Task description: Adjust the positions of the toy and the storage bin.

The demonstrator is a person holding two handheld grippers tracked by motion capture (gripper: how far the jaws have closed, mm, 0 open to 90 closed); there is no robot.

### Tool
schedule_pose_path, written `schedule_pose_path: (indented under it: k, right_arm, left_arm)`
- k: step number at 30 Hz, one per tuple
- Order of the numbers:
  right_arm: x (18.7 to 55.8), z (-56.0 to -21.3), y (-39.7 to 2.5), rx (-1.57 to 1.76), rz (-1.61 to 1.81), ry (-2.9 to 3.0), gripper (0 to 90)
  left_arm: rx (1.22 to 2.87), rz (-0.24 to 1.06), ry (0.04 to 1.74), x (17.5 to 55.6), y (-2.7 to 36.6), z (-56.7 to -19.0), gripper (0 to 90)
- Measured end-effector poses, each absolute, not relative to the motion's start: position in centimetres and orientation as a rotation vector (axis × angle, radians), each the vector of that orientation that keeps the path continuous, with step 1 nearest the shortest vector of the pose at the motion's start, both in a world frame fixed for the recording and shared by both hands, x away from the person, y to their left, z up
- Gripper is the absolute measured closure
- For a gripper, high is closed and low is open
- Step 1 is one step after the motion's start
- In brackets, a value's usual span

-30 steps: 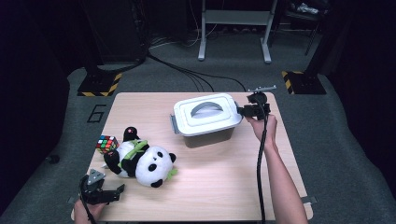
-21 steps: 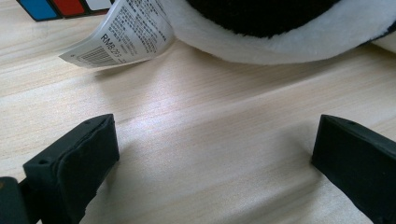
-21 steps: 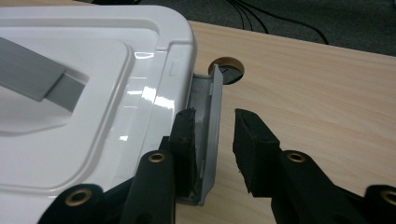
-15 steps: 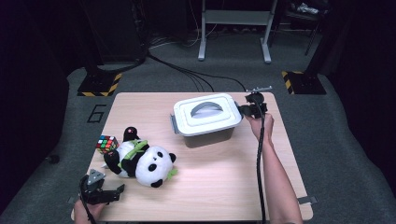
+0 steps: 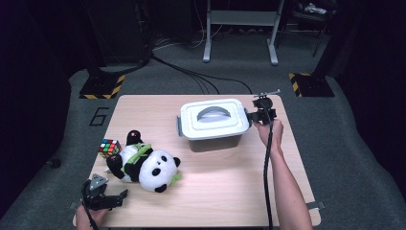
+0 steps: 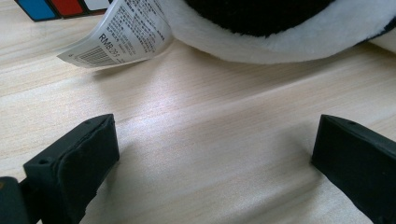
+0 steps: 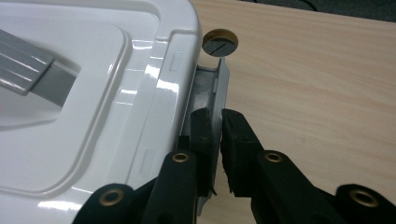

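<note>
A white lidded plastic box (image 5: 213, 123) with a grey handle stands on the far middle of the wooden table (image 5: 230, 187). My right gripper (image 5: 258, 115) is at its right end, shut on the grey side latch (image 7: 215, 100), which is pinched between the two jaws beside the lid (image 7: 84, 102). A plush panda (image 5: 146, 165) lies at the left with a Rubik's cube (image 5: 109, 147) just beyond it. My left gripper (image 5: 107, 200) rests low at the near left corner, open, jaws wide apart over bare wood (image 6: 210, 154), the panda's label (image 6: 123, 32) just ahead.
A round cable grommet (image 7: 220, 41) is set in the tabletop beyond the latch. Black cables trail from both grippers. Dark floor, hazard-striped stand bases (image 5: 101, 86) and a metal frame (image 5: 242, 28) lie beyond the far edge.
</note>
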State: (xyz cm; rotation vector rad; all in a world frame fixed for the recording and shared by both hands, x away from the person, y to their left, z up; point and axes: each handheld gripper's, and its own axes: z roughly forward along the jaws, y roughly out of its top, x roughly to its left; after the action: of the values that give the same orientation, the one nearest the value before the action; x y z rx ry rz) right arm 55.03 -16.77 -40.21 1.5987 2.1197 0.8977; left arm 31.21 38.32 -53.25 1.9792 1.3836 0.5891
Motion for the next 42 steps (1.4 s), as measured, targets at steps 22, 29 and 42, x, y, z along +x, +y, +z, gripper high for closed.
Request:
schedule_pose_path:
  k: [22, 29, 42]
  right_arm:
    - [52.1, -39.9, -18.3, 1.562, 1.037, 2.058, 74.6]
    - [54.7, -40.2, -18.5, 1.552, 1.006, 2.062, 76.9]
    - [55.0, -41.0, -18.3, 1.585, 1.020, 2.097, 83.9]
  left_arm:
    - [1.984, 0.587, 1.383, 31.2, 38.3, -53.2, 0.3]
    - [1.985, 0.586, 1.382, 31.2, 38.4, -53.2, 0.3]
    - [1.984, 0.586, 1.383, 31.2, 38.4, -53.2, 0.4]
